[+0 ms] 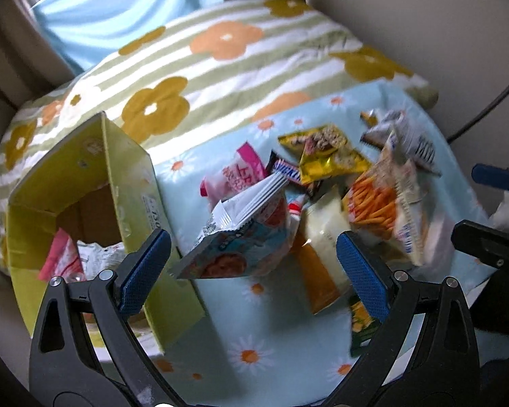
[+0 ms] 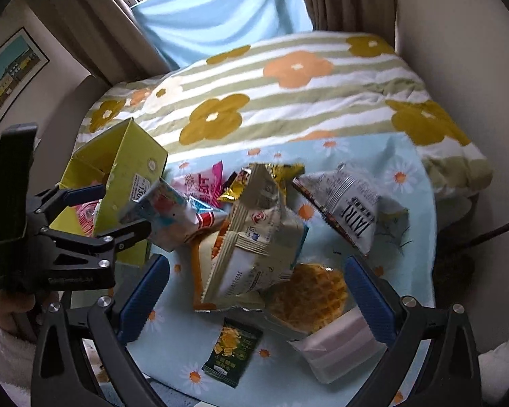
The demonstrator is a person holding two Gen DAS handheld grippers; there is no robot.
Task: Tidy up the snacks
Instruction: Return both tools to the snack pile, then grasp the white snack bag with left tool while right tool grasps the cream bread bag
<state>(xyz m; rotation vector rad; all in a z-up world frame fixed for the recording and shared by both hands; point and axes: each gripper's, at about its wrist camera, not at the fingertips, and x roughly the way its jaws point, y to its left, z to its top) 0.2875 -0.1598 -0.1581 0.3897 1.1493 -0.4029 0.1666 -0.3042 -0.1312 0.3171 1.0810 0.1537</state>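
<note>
The yellow box (image 1: 125, 183) stands open at the left of the frame to receive the snack pile (image 1: 308, 190) heaped at centre on the daisy cloth (image 1: 254, 352); both the left hand-held gripper (image 1: 252, 271) and right hand-held gripper (image 2: 254, 302) hover with jaws spread, holding nothing, above packets, one reading "TAIRI" (image 2: 353, 210)

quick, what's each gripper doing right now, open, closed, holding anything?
Left gripper: open, empty, next to the light-blue plastic snack packet.
Right gripper: open, empty.

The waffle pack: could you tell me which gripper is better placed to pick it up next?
Right. The waffle pack lies between the open right gripper, while the left gripper sits over by the box.
</note>
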